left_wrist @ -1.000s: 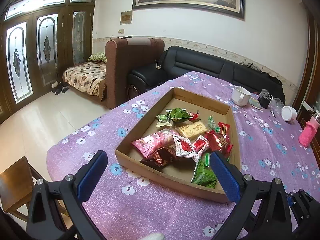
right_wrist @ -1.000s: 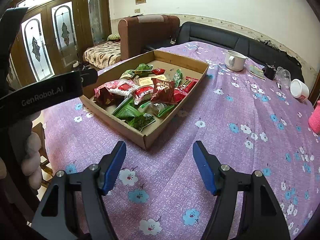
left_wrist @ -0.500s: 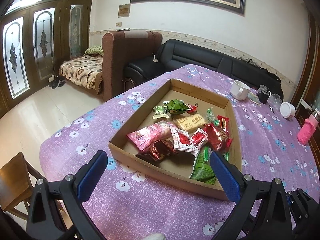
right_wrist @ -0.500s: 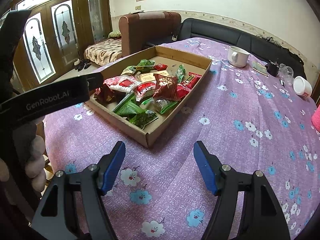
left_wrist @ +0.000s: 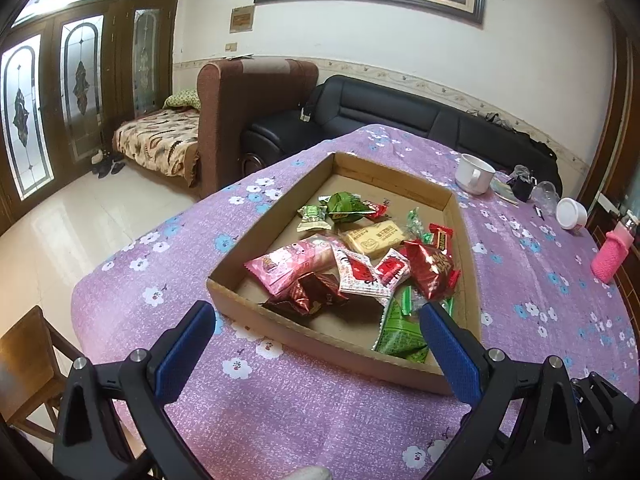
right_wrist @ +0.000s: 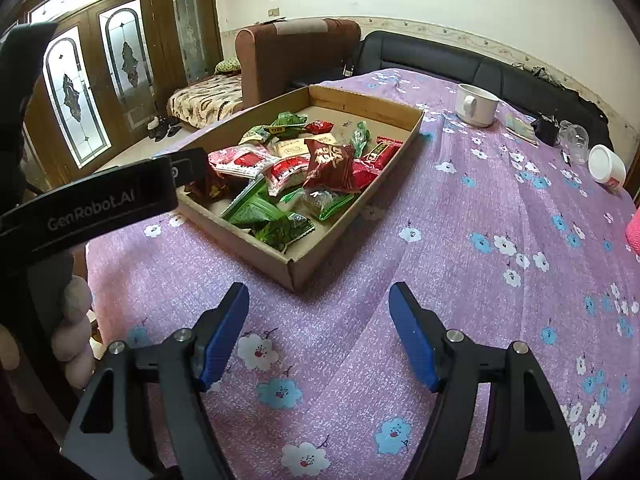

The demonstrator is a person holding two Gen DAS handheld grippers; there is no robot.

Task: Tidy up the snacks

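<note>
A shallow cardboard box (left_wrist: 276, 324) (right_wrist: 304, 268) on the purple flowered tablecloth holds several wrapped snacks: a pink packet (left_wrist: 288, 264), a dark red bag (left_wrist: 432, 268) (right_wrist: 330, 164), a yellow bar (left_wrist: 374, 238), green packets (left_wrist: 398, 334) (right_wrist: 280, 228). My left gripper (left_wrist: 316, 314) hovers open just before the box's near wall, nothing between its blue pads. My right gripper (right_wrist: 318, 294) is open above bare cloth, short of the box's near corner. In the right wrist view the left tool's black body (right_wrist: 88, 204) and the hand holding it (right_wrist: 76, 320) fill the left side.
At the table's far right stand a white mug (left_wrist: 474, 174) (right_wrist: 476, 106), a white tub (left_wrist: 572, 214) (right_wrist: 606, 164), small clear cups (right_wrist: 576, 138) and a pink sleeved bottle (left_wrist: 610, 254). A wooden chair (left_wrist: 24, 360) sits at the near left. A black sofa (left_wrist: 400, 108) runs behind the table.
The left wrist view has drifted slightly, so the box sits a little lower and closer to the left fingers. The right gripper has kept still. Both stay open.
</note>
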